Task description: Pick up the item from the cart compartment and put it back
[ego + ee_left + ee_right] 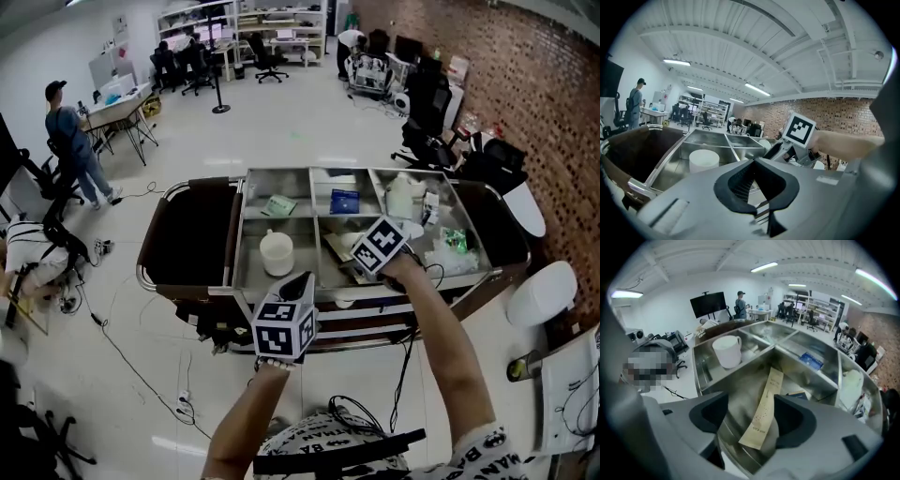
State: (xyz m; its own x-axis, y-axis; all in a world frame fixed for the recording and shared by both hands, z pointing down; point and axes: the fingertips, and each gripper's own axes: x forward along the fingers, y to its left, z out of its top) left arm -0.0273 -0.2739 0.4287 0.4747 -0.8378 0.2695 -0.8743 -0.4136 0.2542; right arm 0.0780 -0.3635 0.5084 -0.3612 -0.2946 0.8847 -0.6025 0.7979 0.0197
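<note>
A long tan paper packet (764, 413) lies slanted in the front middle compartment of the steel cart (240, 246). My right gripper (751, 418) reaches down into that compartment. Its jaws stand wide open on either side of the packet, and the pads do not press on it. In the head view the right gripper (352, 269) sits under its marker cube, low over the same compartment. My left gripper (301, 283) hovers at the cart's front edge, apart from everything. In the left gripper view, my left gripper (754, 164) looks shut and empty.
A white cup (277, 253) stands in the front left compartment. A green packet (279, 204) and a blue packet (344, 201) lie in the back compartments, with a white bottle (400, 197) at the right. A brown side shelf (192, 239) flanks the cart. Cables cross the floor.
</note>
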